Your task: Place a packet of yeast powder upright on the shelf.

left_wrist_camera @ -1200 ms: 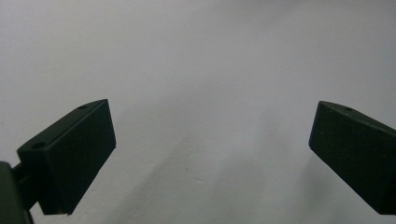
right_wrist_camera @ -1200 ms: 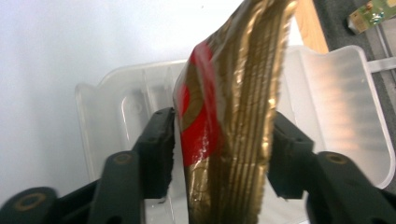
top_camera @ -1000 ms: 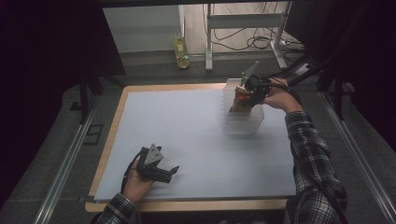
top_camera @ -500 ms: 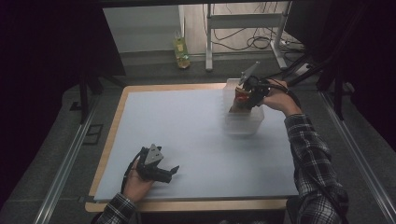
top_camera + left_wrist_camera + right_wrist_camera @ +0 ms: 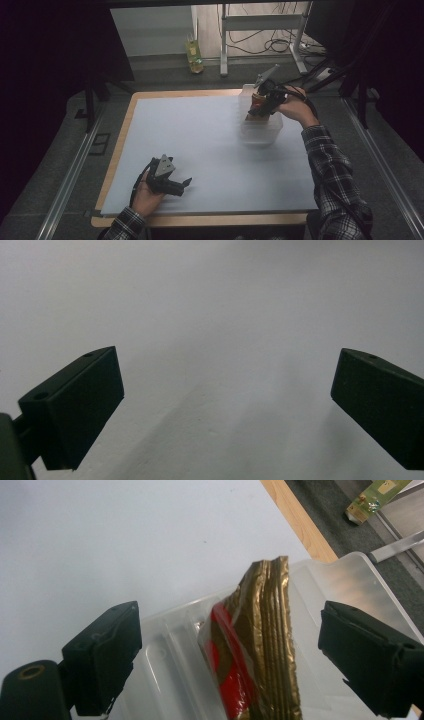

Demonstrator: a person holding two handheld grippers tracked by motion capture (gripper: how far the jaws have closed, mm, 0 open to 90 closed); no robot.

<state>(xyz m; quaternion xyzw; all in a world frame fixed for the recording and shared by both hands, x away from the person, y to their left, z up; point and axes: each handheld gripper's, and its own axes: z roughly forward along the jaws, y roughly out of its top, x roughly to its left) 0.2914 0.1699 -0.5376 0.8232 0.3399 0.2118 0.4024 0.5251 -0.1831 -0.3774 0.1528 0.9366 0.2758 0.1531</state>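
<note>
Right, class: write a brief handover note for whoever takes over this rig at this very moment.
Right gripper: jaws open, standing either side of the gold and red packet, not gripping it. The packet stands on edge in the clear plastic container at the far right of the white table top.
Left gripper: open, holding nothing, resting on the near left of the table top.
Done: packet appears to be in the container.
Left: probably lift the right gripper clear without tipping the packet; check that it stays standing.
</note>
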